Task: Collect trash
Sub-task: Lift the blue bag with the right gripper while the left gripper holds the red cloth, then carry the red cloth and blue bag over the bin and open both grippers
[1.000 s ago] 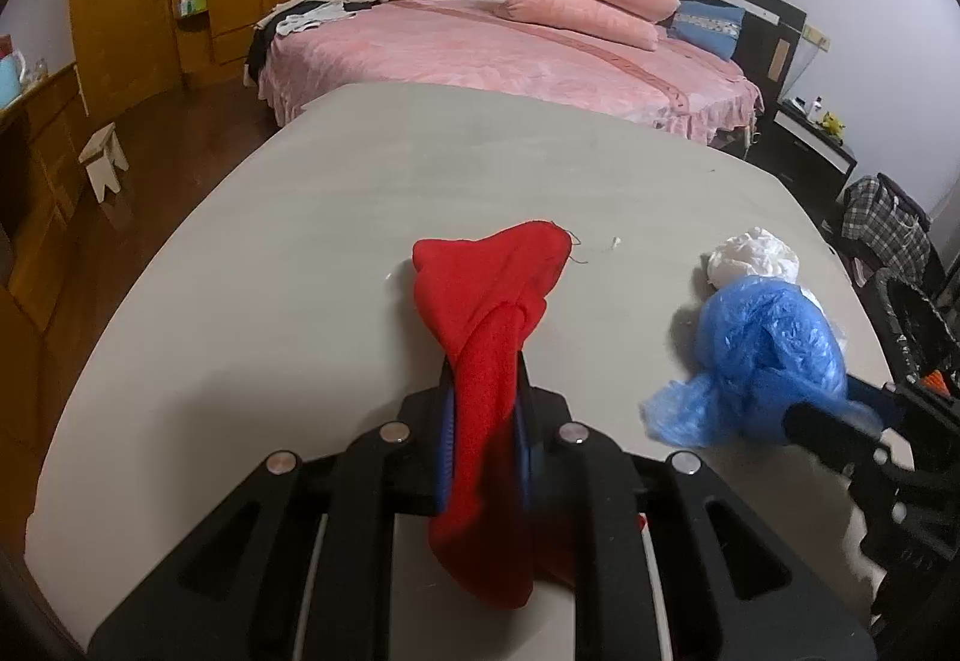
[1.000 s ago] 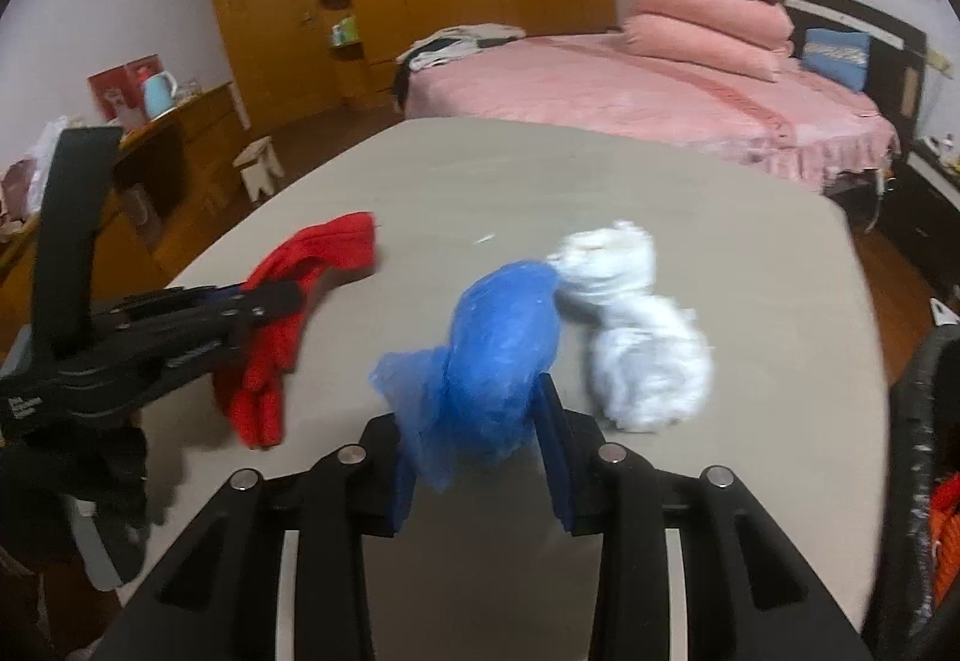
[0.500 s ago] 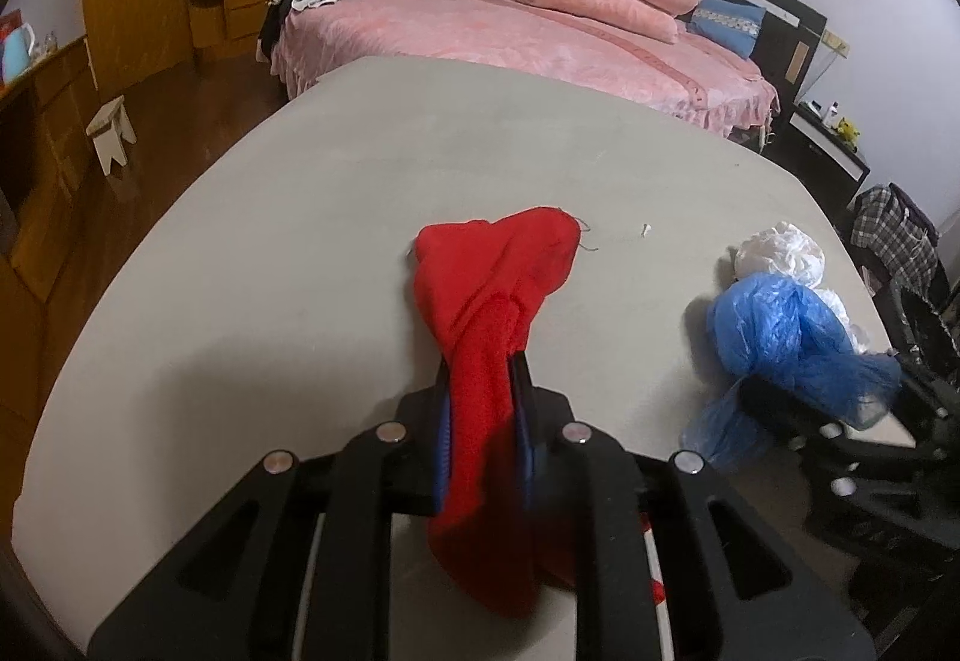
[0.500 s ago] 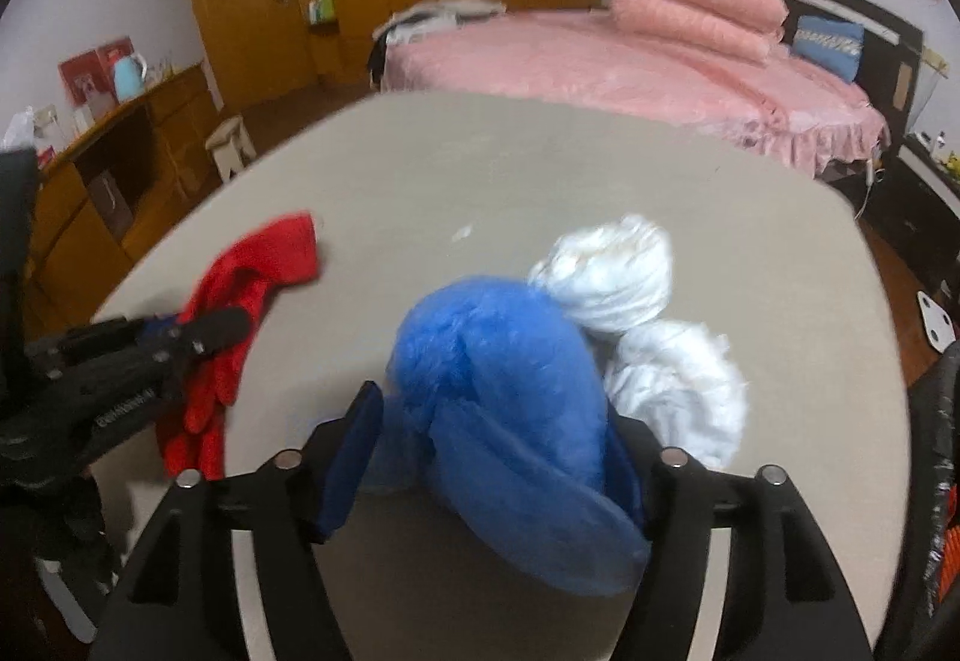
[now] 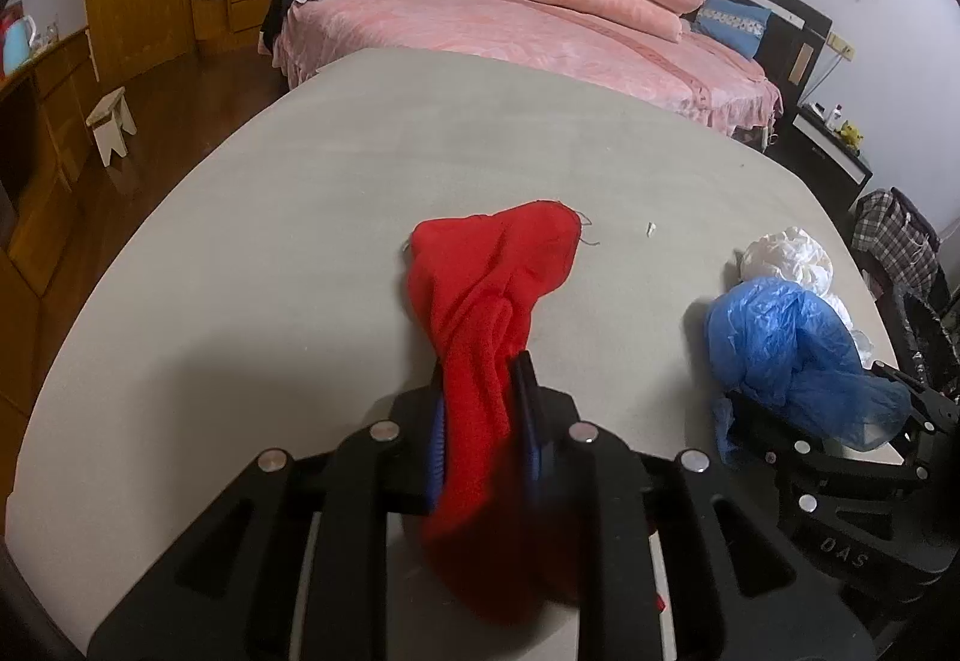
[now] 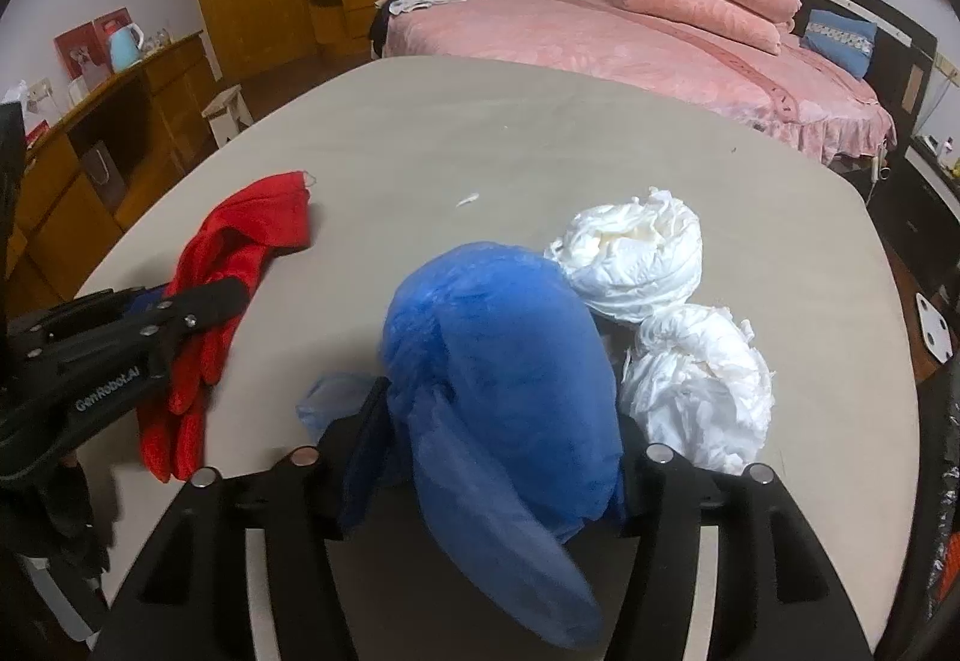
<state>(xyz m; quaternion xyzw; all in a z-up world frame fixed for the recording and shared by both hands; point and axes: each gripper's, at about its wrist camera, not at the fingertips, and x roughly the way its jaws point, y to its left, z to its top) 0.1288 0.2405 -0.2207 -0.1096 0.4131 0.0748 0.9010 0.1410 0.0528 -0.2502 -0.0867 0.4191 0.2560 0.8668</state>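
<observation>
A pink bed [image 5: 528, 30] is standing at the far end behind a grey table [image 5: 300, 241] that is filling the near ground. On the right of the table, the right gripper [image 6: 492, 421] is clamping a crumpled blue plastic bag [image 6: 498, 361], which is bulging between its fingers. Two white wads [image 6: 636, 259] are lying just right of that bag. On the left, the left gripper [image 5: 483, 397] is pinching a red glove [image 5: 486, 289] closed, the far end of the glove draping on the table.
</observation>
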